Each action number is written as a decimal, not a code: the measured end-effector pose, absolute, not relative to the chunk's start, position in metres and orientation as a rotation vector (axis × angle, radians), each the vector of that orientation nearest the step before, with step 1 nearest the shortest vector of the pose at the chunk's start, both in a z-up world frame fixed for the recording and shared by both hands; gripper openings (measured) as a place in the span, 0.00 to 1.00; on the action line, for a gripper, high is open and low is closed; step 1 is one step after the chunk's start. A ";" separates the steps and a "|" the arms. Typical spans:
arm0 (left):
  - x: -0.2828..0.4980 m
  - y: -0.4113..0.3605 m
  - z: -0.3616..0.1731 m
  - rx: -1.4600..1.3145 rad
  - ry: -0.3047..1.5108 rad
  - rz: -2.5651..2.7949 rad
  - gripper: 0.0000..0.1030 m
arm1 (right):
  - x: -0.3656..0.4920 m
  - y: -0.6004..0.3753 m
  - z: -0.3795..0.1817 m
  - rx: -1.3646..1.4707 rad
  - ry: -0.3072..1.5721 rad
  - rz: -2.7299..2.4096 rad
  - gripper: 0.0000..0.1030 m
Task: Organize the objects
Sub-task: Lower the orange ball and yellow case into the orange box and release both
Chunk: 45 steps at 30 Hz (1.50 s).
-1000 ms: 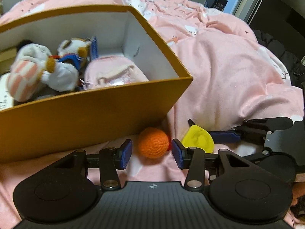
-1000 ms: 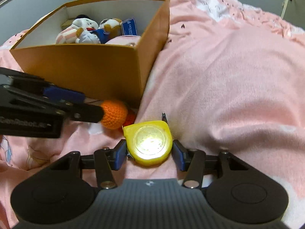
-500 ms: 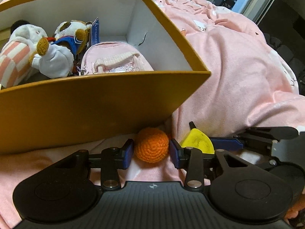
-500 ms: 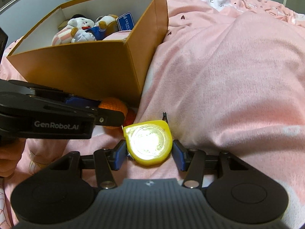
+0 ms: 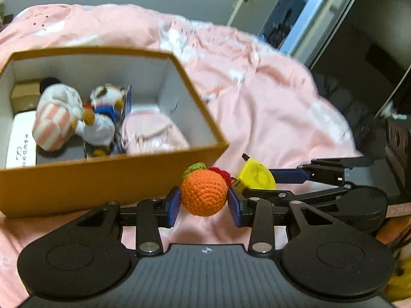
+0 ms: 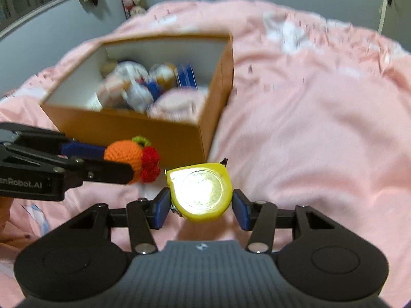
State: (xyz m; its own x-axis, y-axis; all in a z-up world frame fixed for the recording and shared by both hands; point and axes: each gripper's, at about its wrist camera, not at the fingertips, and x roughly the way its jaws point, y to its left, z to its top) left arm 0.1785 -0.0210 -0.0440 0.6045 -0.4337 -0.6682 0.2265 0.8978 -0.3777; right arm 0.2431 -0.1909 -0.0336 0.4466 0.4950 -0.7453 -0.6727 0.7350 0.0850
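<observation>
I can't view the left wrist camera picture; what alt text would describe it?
A hand-held gripper clamps an orange crocheted ball just above a pink bedspread. Behind it is an open orange box holding plush toys, and to the right a second hand-held gripper grips a yellow tape measure.

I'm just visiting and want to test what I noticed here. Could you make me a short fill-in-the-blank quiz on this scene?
1. The left hand-held gripper is shut on a crocheted ball coloured ____.
2. The right hand-held gripper is shut on a tape measure coloured ____.
3. The plush toys lie inside the brown ____.
4. The box rests on bedding coloured ____.

Missing words: orange; yellow; box; pink
</observation>
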 end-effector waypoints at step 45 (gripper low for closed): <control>0.351 0.035 -0.054 -0.158 0.936 -0.273 0.44 | 0.398 0.003 -0.068 -1.323 0.626 1.101 0.52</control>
